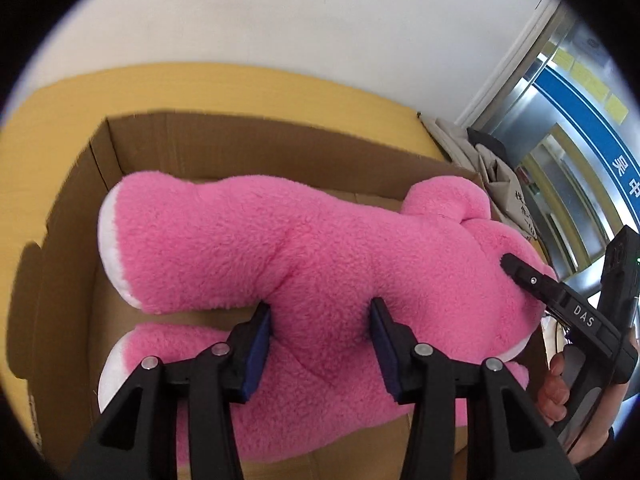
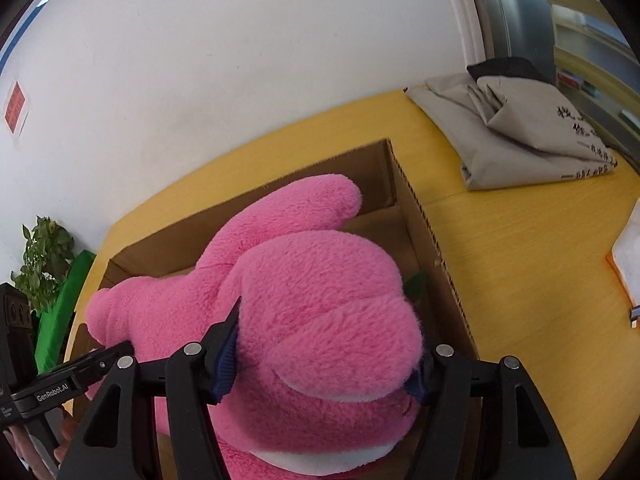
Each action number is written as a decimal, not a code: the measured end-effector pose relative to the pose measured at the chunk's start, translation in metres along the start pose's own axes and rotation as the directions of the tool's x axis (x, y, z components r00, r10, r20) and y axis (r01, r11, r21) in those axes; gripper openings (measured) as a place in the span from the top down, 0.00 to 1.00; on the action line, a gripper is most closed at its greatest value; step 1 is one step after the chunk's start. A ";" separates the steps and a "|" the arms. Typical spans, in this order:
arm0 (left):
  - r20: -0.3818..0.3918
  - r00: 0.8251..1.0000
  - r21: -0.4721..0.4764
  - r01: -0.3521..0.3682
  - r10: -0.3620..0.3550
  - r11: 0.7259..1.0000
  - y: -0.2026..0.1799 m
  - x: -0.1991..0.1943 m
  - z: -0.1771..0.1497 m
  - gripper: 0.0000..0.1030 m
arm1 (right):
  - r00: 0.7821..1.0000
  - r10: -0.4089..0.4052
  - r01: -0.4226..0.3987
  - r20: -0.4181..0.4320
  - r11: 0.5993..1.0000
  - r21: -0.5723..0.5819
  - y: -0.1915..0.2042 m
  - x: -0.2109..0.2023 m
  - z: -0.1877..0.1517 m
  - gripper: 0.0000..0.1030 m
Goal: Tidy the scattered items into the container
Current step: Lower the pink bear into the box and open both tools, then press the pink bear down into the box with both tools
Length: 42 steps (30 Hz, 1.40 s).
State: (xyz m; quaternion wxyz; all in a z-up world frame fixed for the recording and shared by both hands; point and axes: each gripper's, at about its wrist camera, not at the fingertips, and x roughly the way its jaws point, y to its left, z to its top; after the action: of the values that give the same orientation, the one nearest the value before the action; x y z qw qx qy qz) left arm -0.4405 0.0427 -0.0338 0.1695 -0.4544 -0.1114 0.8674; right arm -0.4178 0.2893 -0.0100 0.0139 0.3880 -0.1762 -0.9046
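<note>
A: Position of the pink plush toy [image 1: 320, 248]?

B: Lying across the open cardboard box [image 1: 80, 208] on the yellow counter [image 2: 520, 240], partly inside it.

A: Fingers?

B: Left gripper [image 1: 320, 328] clamps the torso; right gripper [image 2: 326, 356] clamps the head. Both grasp the toy.

A: Surroundings?

B: Folded beige cloth [image 2: 512, 136] at the far right.

Black left gripper [image 1: 320, 320], blue-padded jaws, silver screws.

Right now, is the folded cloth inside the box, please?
No, the cloth lies on the yellow table outside the box.
</note>
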 end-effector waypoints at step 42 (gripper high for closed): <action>-0.448 0.889 0.079 -0.071 0.099 0.994 0.049 -0.069 -0.159 0.57 | 0.945 -0.048 -0.069 -0.324 0.938 -0.339 0.032 -0.101 -0.166 0.01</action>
State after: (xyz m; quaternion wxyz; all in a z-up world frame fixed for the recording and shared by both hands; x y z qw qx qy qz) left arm -0.2817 -0.0230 -0.0881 0.1662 -0.6421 -0.0226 0.7480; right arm -0.2335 0.2245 -0.0349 0.1157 0.5232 -0.0119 -0.8443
